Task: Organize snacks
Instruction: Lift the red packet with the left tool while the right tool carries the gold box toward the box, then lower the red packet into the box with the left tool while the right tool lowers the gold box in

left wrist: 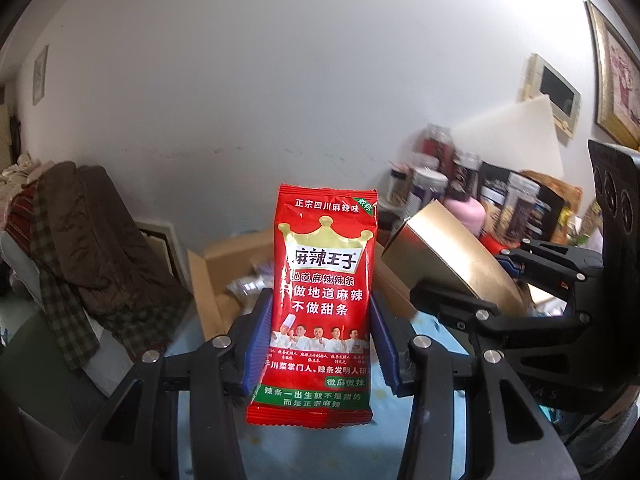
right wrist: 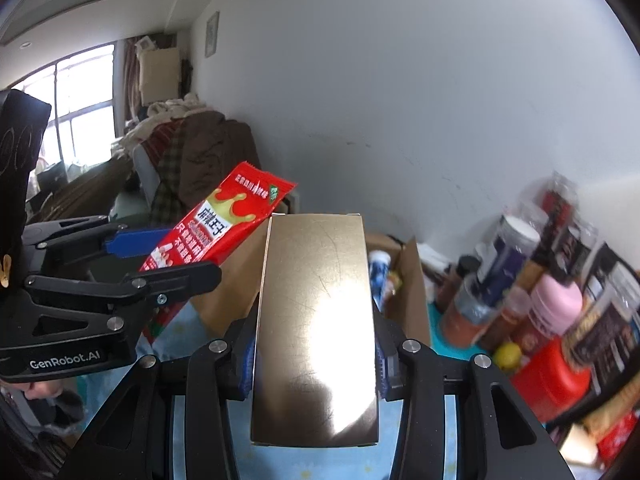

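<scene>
A red snack packet (left wrist: 324, 304) with a gold crown and white lettering stands upright between blue pads, my left gripper (left wrist: 320, 336) shut on its sides. The same red snack packet (right wrist: 216, 224) shows tilted at the left of the right wrist view, with the left gripper (right wrist: 152, 256) clamped on it. A shiny gold box (right wrist: 316, 328) fills the middle of that view, my right gripper (right wrist: 316, 360) shut on its long sides. In the left wrist view the gold box (left wrist: 452, 256) and the right gripper (left wrist: 504, 284) hang to the right. Both are held above a light blue tabletop (left wrist: 432, 324).
An open cardboard box (left wrist: 224, 272) with a few packets inside lies behind the grippers, near the white wall. Jars, bottles, a pink container (right wrist: 556, 304) and a red tin (right wrist: 552, 376) crowd the right side. Clothes (left wrist: 92, 248) are piled at the left. A person's fingers (right wrist: 40, 390) hold the left gripper.
</scene>
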`<state>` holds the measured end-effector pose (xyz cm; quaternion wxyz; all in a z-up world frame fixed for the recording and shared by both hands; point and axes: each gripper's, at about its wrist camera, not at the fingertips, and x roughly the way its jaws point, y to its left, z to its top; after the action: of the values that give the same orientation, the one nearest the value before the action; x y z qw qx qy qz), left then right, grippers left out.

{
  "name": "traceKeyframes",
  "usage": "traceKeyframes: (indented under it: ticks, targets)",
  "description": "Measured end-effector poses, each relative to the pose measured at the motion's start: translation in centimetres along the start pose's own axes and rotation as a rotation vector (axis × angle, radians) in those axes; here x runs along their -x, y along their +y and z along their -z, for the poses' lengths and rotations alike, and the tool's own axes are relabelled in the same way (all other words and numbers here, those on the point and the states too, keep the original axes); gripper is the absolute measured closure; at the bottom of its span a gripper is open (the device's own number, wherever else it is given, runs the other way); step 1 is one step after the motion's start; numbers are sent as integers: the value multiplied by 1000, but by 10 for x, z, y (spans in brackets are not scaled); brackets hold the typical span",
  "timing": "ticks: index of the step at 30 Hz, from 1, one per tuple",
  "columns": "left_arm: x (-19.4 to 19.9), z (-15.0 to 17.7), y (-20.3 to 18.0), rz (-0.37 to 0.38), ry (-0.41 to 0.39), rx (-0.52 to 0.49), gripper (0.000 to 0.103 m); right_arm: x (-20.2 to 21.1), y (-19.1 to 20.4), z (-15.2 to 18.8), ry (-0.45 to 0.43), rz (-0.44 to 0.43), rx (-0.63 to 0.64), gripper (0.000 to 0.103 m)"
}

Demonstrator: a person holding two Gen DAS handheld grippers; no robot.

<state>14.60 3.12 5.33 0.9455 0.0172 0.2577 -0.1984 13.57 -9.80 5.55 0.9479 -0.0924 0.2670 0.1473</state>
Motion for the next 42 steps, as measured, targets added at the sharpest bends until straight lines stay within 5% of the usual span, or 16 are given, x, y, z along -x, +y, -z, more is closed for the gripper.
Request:
traceKeyframes:
  ticks: [16, 23, 31, 42]
  targets:
    - [-60, -48, 21, -11, -43, 20, 57, -71, -24, -37, -16, -42, -51, 60]
    - [-86, -67, 16, -51, -77, 25, 57, -99, -39, -50, -33, 6, -64, 60]
    - [-119, -72, 27, -95, -53, 57, 57, -139, -55, -48, 5, 7, -107, 60]
    - [-186, -54, 41, -153, 95, 48, 57, -188, -64, -23, 116, 14, -113, 60]
